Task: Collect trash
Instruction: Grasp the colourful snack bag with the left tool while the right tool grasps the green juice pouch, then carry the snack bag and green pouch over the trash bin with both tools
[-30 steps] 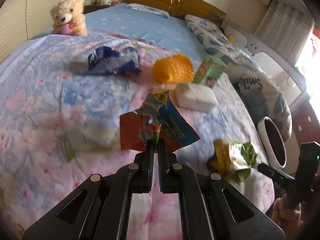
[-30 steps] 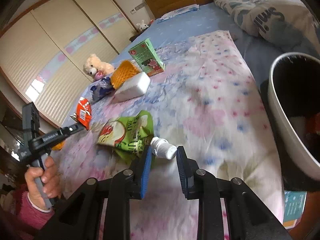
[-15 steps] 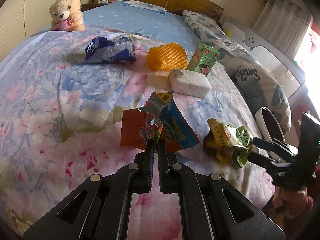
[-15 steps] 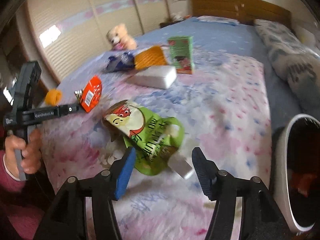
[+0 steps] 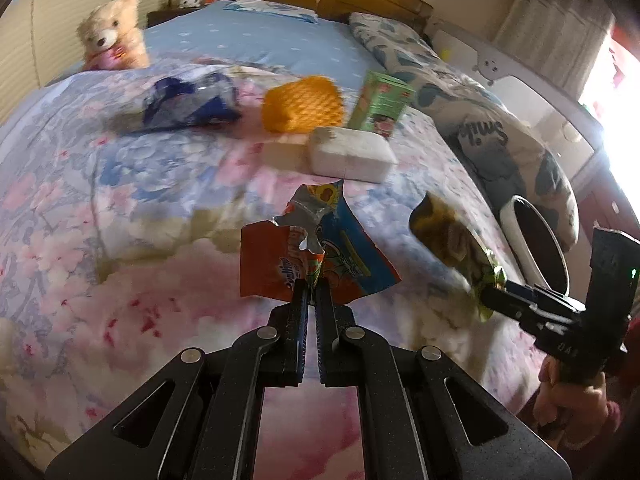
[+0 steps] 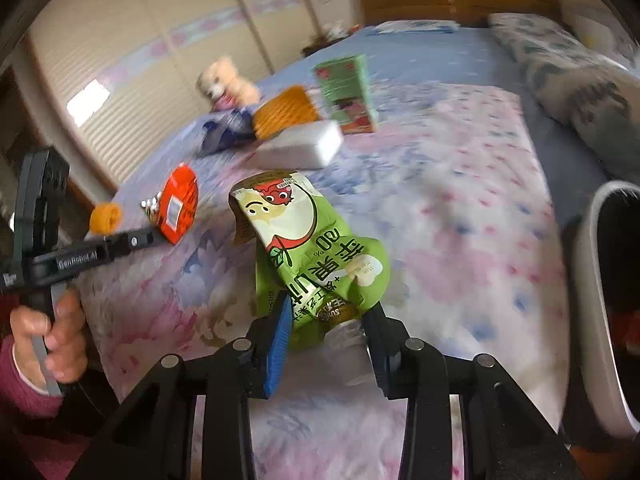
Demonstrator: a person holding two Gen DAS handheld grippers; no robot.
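My left gripper (image 5: 312, 286) is shut on an orange and blue snack wrapper (image 5: 312, 254) and holds it above the floral bedspread. It also shows in the right wrist view (image 6: 178, 208). My right gripper (image 6: 328, 312) is closed on the capped neck of a green drink pouch (image 6: 312, 240), lifted off the bed. The pouch shows in the left wrist view (image 5: 456, 244) at the tip of the right gripper. A white trash bin (image 6: 596, 312) stands at the right beside the bed; it also shows in the left wrist view (image 5: 536, 240).
On the bed lie a blue wrapper (image 5: 188, 102), an orange foam net (image 5: 304, 104), a green carton (image 5: 380, 104) and a white foam block (image 5: 350, 154). A teddy bear (image 5: 114, 42) sits at the far left. A grey patterned pillow (image 5: 512, 148) lies right.
My right gripper has closed on the green pouch's neck and lifted it off the bed. My left gripper keeps hold of the snack wrapper.
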